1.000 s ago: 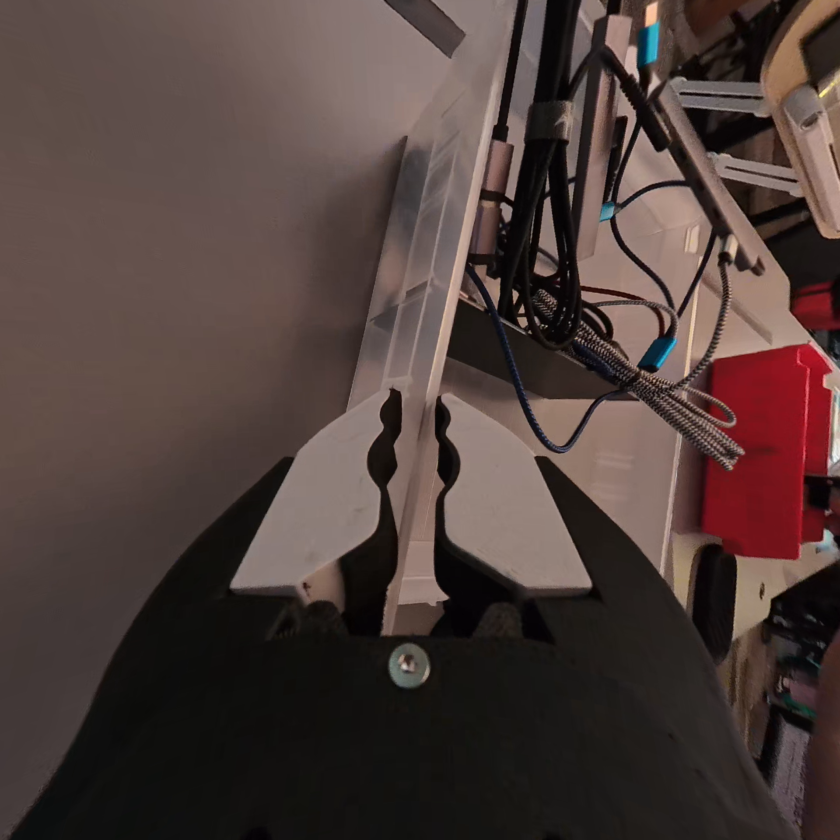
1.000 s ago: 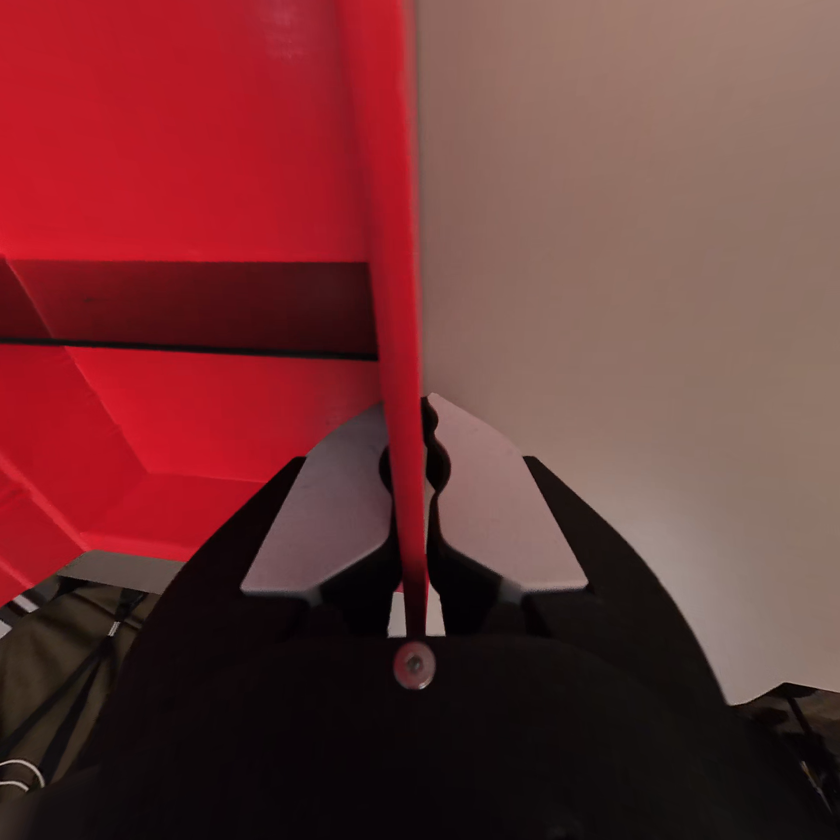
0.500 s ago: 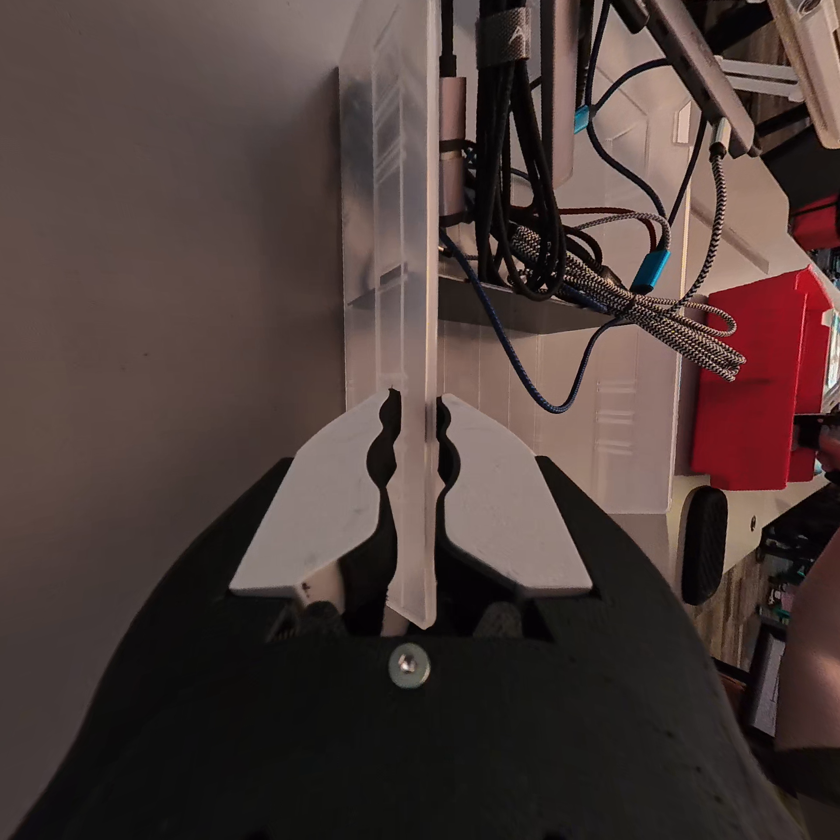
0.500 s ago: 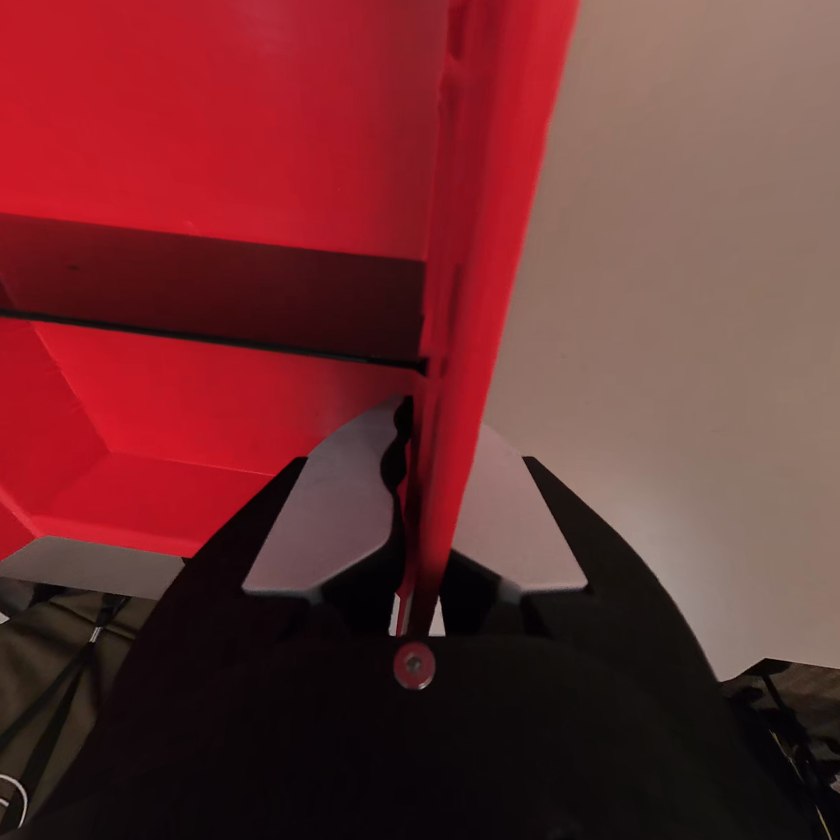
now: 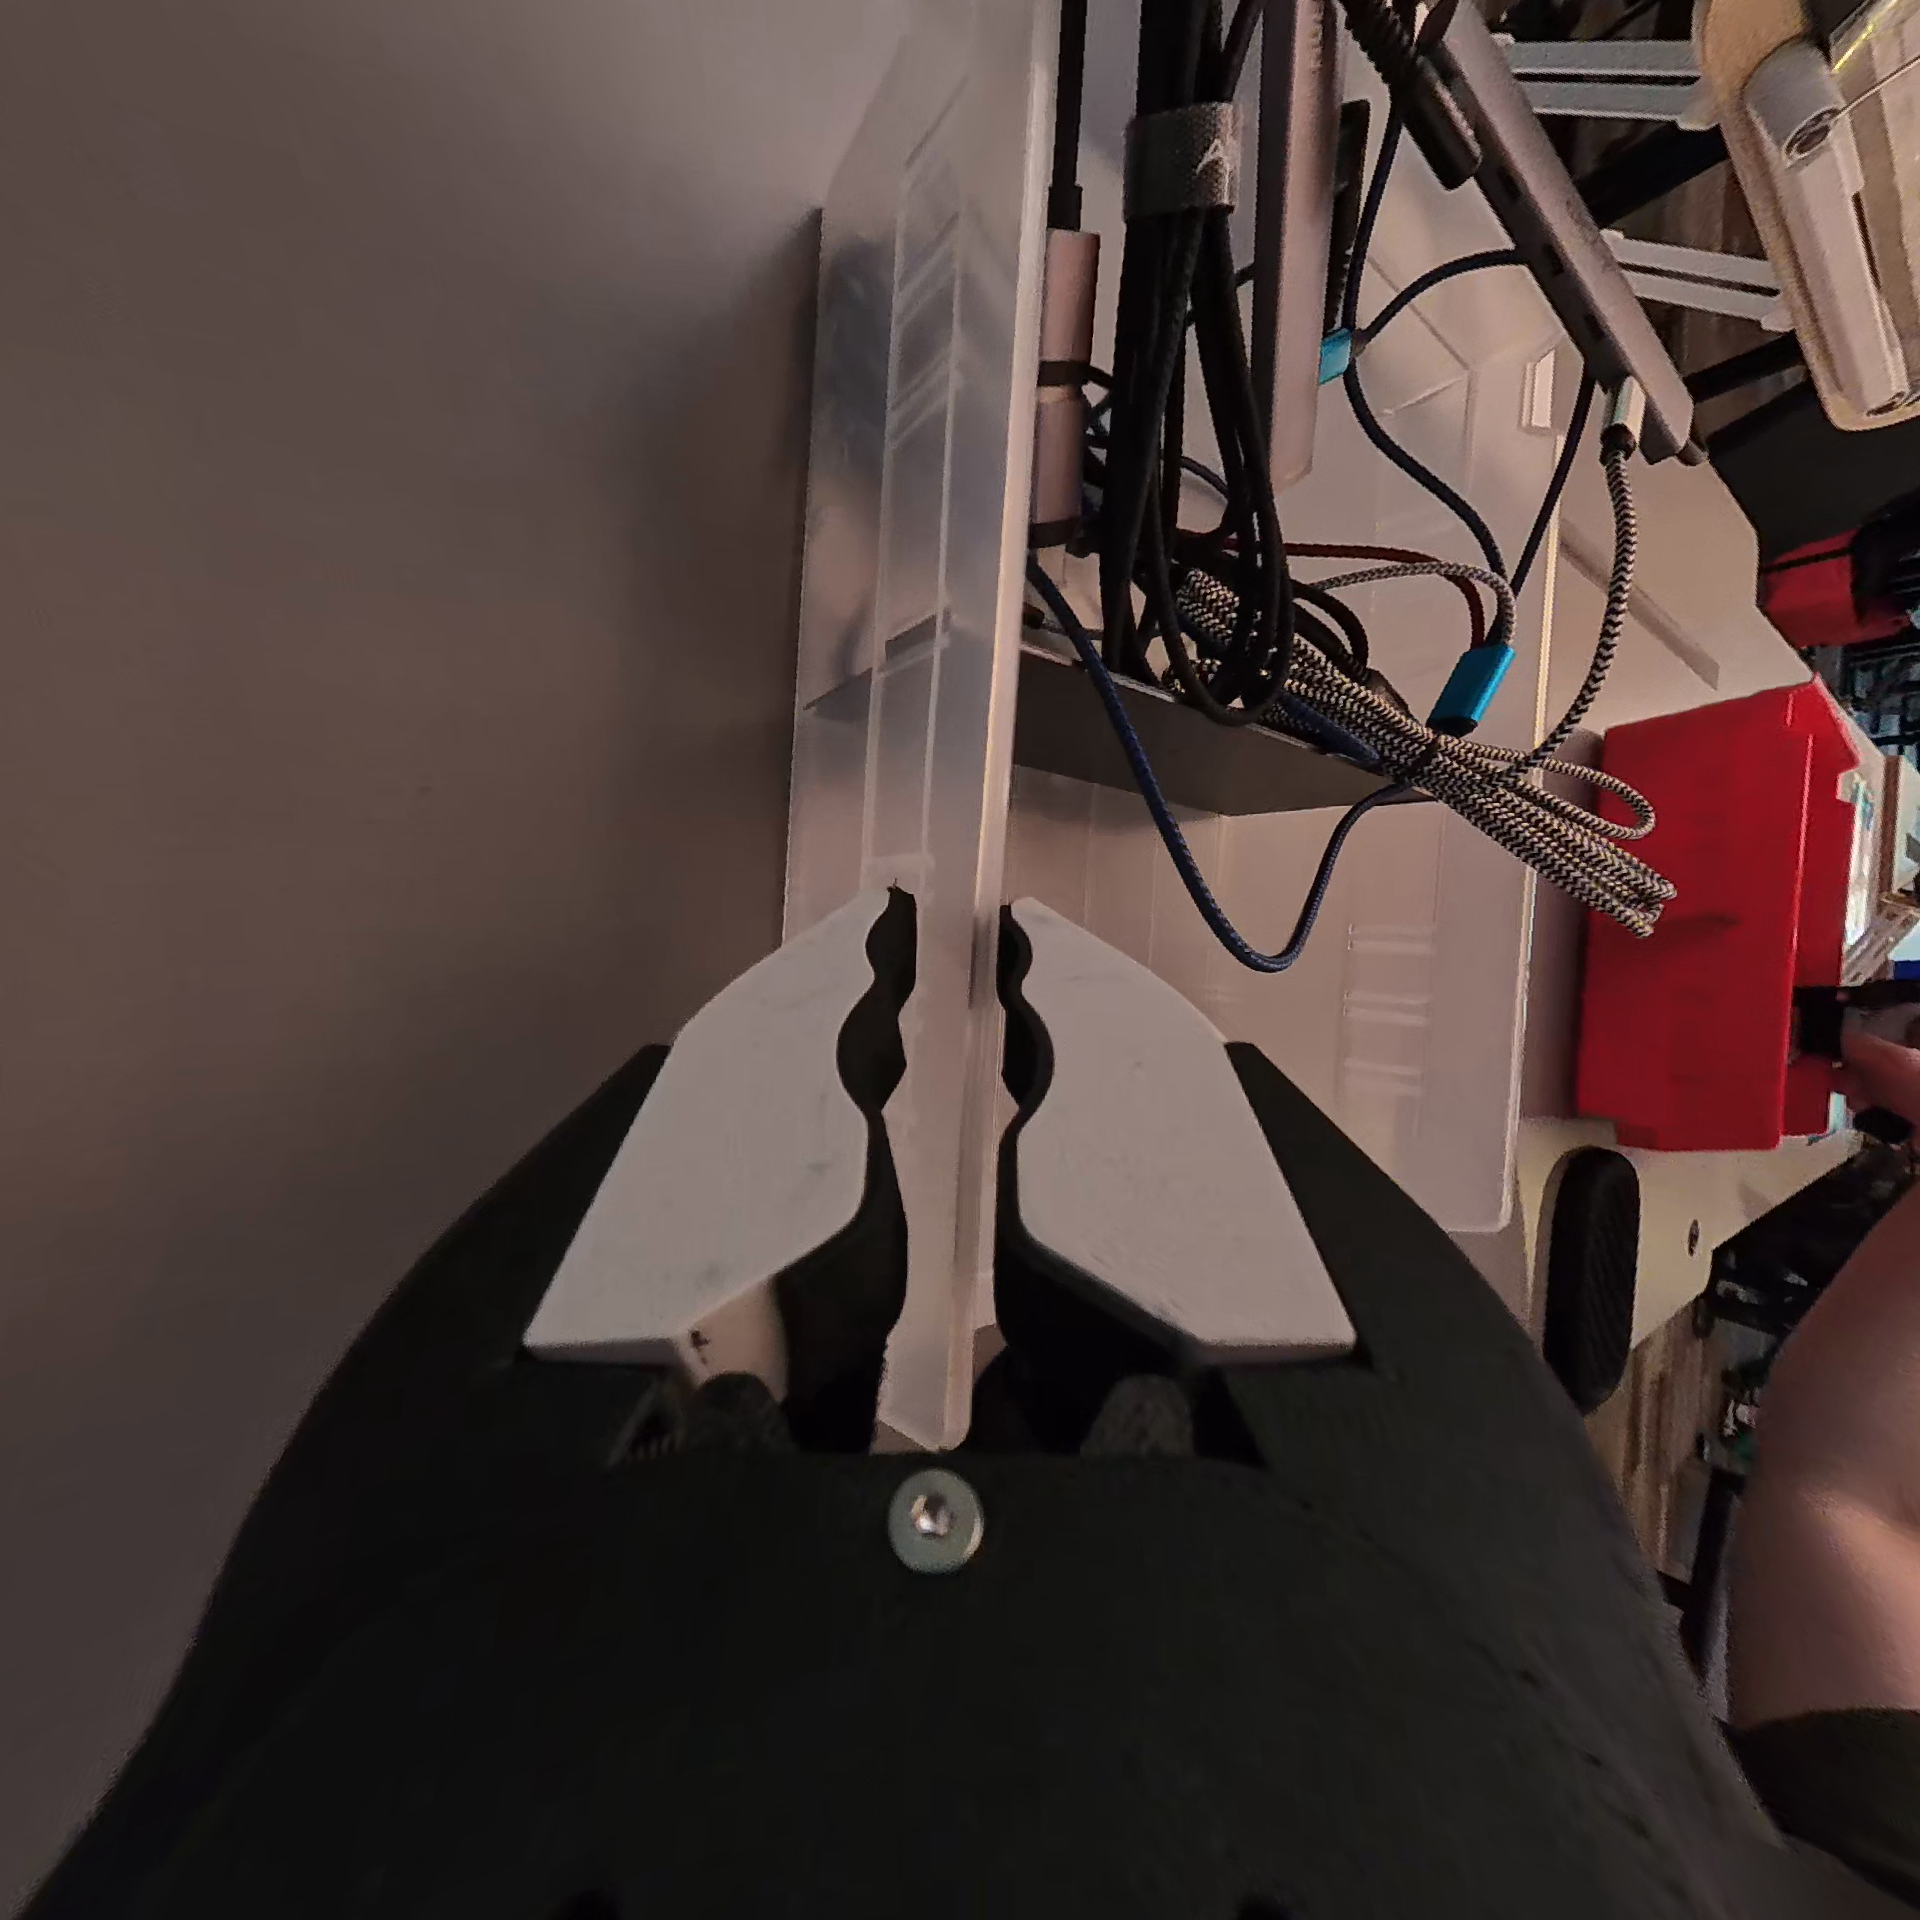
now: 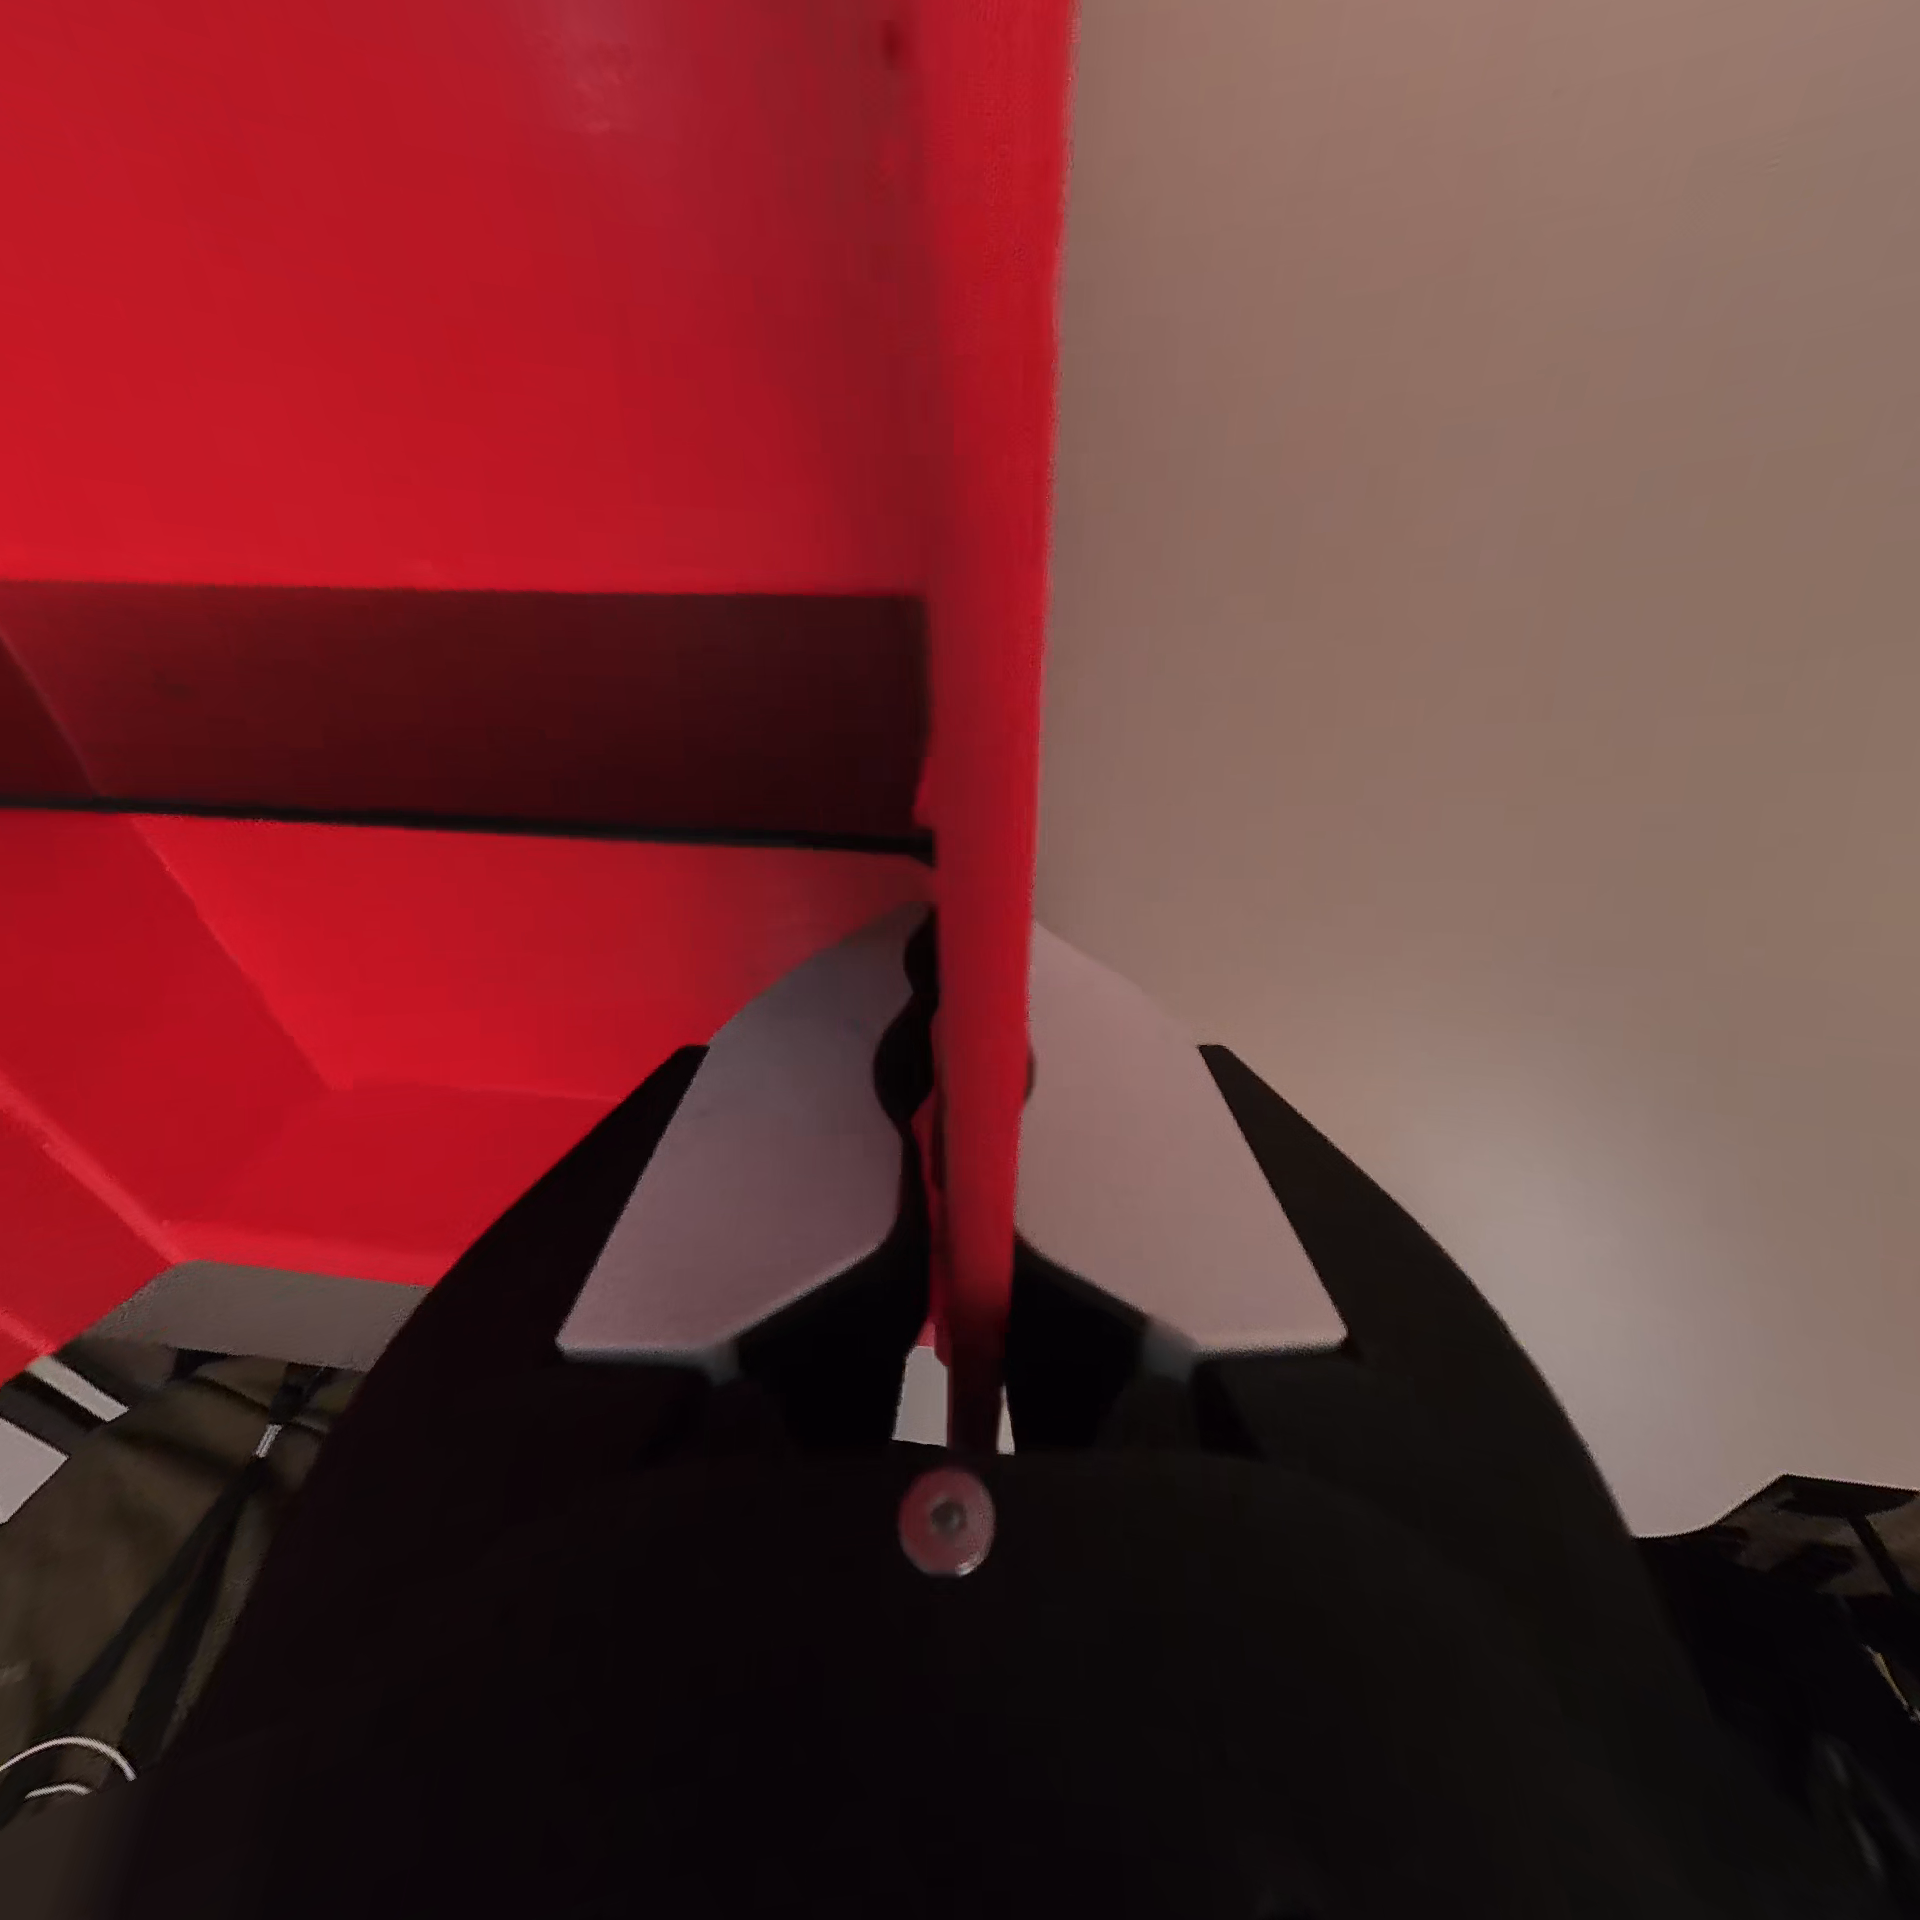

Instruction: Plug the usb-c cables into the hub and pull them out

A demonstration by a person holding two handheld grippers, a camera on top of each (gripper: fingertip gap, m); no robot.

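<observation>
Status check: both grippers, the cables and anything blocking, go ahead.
Left gripper shut on clear bin wall. Right gripper shut on red bin wall. Cables tangled inside clear bin, untouched. Nothing plugged by either gripper.

The clear plastic bin (image 5: 1434,935) is lying on the pale flat table (image 5: 364,623), with the tangle of braided cables (image 5: 1351,717) sitting inside it beside a flat grey metal hub (image 5: 1294,312). The red plastic bin (image 5: 1714,935) is sitting just right of it.
</observation>
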